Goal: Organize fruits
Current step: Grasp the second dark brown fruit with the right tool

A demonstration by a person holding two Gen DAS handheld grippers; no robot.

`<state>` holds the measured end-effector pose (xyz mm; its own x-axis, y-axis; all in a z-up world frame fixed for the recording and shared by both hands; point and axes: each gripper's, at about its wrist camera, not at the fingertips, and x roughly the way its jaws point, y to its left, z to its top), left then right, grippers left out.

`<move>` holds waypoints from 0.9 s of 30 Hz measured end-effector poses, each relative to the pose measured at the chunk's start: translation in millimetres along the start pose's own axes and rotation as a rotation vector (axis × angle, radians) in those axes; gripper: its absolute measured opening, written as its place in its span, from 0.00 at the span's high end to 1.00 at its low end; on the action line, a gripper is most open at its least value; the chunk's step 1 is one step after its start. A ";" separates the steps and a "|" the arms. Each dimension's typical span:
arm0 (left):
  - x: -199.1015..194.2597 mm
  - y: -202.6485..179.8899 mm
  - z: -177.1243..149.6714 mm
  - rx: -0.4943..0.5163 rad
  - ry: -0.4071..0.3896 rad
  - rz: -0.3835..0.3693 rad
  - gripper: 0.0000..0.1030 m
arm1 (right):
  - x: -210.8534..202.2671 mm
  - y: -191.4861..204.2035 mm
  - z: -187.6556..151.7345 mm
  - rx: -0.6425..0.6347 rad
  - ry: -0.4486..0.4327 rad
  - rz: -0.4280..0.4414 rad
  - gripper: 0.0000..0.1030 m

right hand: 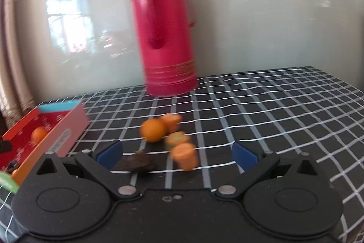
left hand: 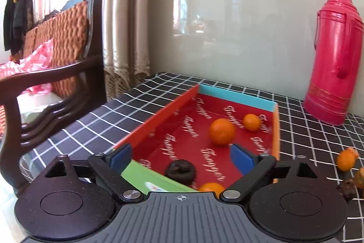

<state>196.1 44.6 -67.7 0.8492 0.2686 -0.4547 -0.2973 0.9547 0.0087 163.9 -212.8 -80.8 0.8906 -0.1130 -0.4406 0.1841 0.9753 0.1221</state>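
A shallow red cardboard box (left hand: 159,115) lies on the checked tablecloth. It holds a large orange (left hand: 221,131), a small orange (left hand: 251,121), a dark dried fruit (left hand: 180,170) and another orange (left hand: 210,188) at the near edge. My left gripper (left hand: 180,157) is open and empty over the box's near end. My right gripper (right hand: 177,155) is open and empty above loose fruit on the cloth: an orange (right hand: 152,130), several orange persimmon-like pieces (right hand: 184,155) and a dark dried fruit (right hand: 141,162). The box (right hand: 56,131) sits to its left.
A tall pink thermos (right hand: 165,38) stands at the back of the table by the glossy wall; it also shows in the left wrist view (left hand: 333,56). A dark wooden chair (left hand: 68,74) with an orange cushion stands off the table's left edge. Loose fruit (left hand: 345,159) lies right of the box.
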 end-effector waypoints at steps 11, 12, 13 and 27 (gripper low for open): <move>-1.7 38.4 0.2 0.004 -0.007 0.053 0.07 | 36.8 37.9 -6.3 -0.071 0.123 0.009 0.22; -1.4 43.8 0.5 -0.001 -0.007 0.058 0.07 | 39.1 38.3 -6.6 -0.067 0.131 0.008 0.24; -1.4 48.2 0.7 -0.006 -0.006 0.063 0.07 | 41.4 38.6 -6.6 -0.062 0.138 0.011 0.27; -2.9 73.1 1.7 -0.038 -0.014 0.092 0.06 | 56.4 43.6 -9.4 -0.081 0.163 -0.002 0.68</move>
<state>172.6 113.9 -64.3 0.8233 0.3572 -0.4412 -0.3907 0.9204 0.0162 218.2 -174.8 -108.7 0.8097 -0.0890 -0.5801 0.1457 0.9880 0.0518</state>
